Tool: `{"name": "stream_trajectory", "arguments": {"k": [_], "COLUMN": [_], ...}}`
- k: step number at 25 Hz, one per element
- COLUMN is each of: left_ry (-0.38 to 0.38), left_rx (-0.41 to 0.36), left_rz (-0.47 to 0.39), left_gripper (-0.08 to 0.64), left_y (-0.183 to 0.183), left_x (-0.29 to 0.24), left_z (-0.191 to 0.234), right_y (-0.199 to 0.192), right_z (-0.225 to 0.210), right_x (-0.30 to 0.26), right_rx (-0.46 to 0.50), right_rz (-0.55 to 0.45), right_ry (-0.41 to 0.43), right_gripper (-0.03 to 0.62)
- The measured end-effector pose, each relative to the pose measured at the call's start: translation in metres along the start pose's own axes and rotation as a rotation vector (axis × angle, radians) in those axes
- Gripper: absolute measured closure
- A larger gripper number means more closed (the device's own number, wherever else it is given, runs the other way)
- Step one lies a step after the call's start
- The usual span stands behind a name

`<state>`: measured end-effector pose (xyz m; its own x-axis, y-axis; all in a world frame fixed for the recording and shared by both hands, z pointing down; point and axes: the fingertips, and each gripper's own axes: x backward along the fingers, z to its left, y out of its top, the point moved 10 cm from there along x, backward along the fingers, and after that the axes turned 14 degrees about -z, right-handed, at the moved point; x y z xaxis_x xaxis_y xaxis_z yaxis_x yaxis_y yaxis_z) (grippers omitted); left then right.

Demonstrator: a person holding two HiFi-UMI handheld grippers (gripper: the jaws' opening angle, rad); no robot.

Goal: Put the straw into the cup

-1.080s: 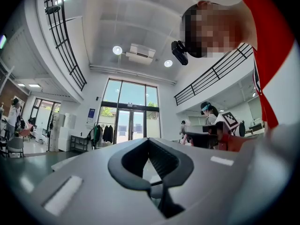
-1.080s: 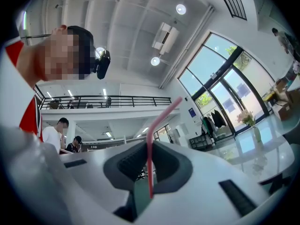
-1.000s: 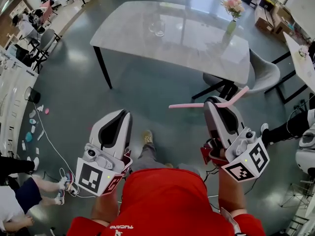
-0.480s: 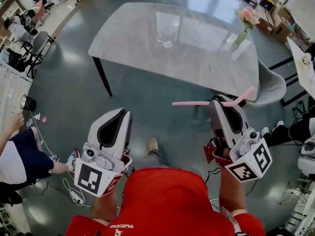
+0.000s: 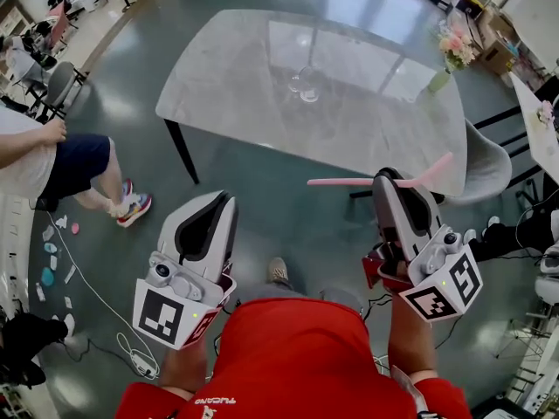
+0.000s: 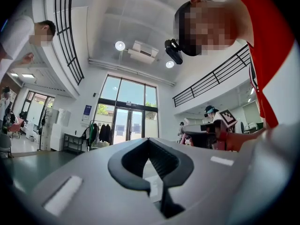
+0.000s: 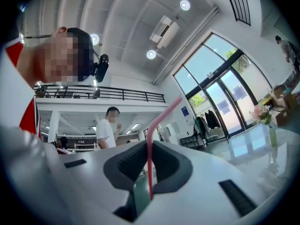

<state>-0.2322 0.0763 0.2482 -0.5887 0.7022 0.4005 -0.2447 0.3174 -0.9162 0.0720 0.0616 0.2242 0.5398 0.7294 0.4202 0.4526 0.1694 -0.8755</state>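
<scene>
A clear glass cup stands near the middle of the grey marble table, well ahead of both grippers. My right gripper is shut on a pink bendy straw, which lies crosswise, its long end pointing left and its short bent end up to the right. In the right gripper view the straw rises between the black pads of the right gripper. My left gripper is held level beside it, shut and empty; in its own view the left gripper shows nothing between its pads.
A vase of pink flowers stands at the table's right end, with a grey chair beside it. A person in dark shorts stands on the left. Cables and small items lie on the floor at left.
The table and cup have come closer and lower in the head view. A person has walked in from the left. Both grippers keep their pose, the straw still held.
</scene>
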Motion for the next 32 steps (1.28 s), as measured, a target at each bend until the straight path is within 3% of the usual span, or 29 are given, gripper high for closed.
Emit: {"name": "stream_trajectory", "arguments": {"k": [13,21,32], "left_ry": [-0.009,0.001,0.032], "left_rx": [0.063,0.069,0.024], "left_rz": [-0.004,0.003,0.036], "left_gripper": [0.554,0.554,0.554], "left_y": [-0.025,-0.038,-0.058], "left_x": [-0.020,-0.043,-0.107], "left_z": [0.048,0.058,0.072], "right_y": [-0.021,-0.030,-0.040], "right_z": [-0.027,-0.054,-0.126], "right_x": [-0.039,-0.058,-0.094], "right_rx": [0.051,0.081,0.083], "right_rz": [0.029,0.049,0.053], "right_ry": [-0.086,-0.084,-0.050], "right_gripper": [0.568,0.568,0.568]}}
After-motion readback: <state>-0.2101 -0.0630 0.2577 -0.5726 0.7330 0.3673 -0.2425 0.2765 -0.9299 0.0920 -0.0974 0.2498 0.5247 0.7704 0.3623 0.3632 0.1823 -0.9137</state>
